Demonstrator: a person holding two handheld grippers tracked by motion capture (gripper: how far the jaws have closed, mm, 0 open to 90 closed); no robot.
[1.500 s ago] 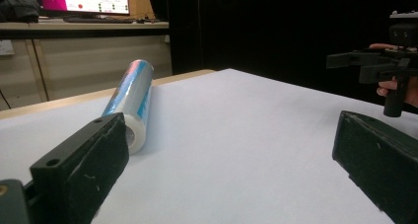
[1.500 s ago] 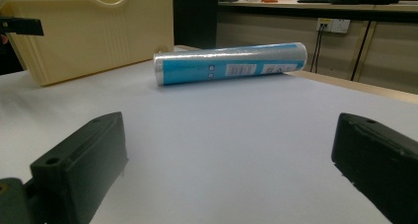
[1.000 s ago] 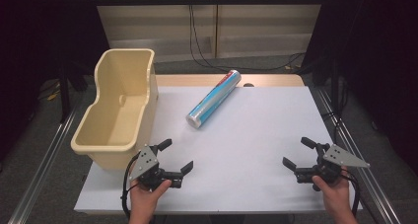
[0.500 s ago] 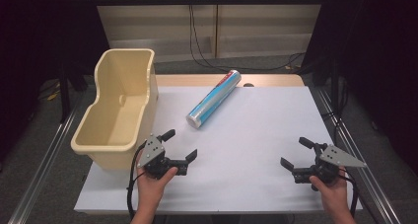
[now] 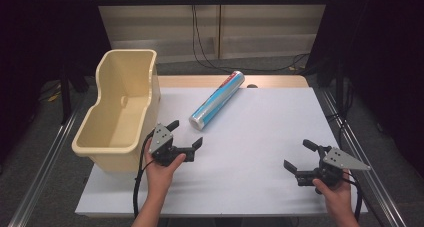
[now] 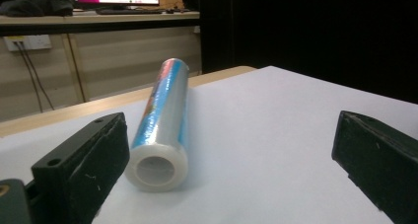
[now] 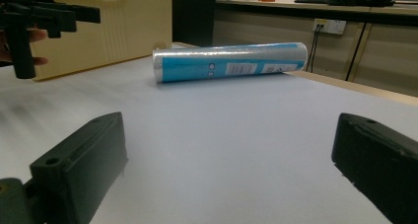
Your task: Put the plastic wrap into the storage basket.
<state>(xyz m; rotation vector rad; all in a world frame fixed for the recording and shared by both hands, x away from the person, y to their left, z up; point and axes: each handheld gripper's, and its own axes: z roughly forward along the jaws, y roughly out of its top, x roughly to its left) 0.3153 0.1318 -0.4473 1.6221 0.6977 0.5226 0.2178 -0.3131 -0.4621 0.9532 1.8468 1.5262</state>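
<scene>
High view: left tongs (image 5: 186, 133) spread apart, empty, forearm angled in from the bottom edge, pointed at the film roll (image 5: 216, 106) lying on the tabletop (image 5: 260, 137) beside the beige bin (image 5: 120, 112); right tongs (image 5: 299, 156) also apart, held low at the near right corner.

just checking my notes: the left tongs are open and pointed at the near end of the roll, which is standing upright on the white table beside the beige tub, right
Not quite. The roll is lying on its side, not upright; the high view shows it stretched along the white table. The rest holds: the left tongs are open, aimed at its near end, with the beige tub beside it.
</scene>
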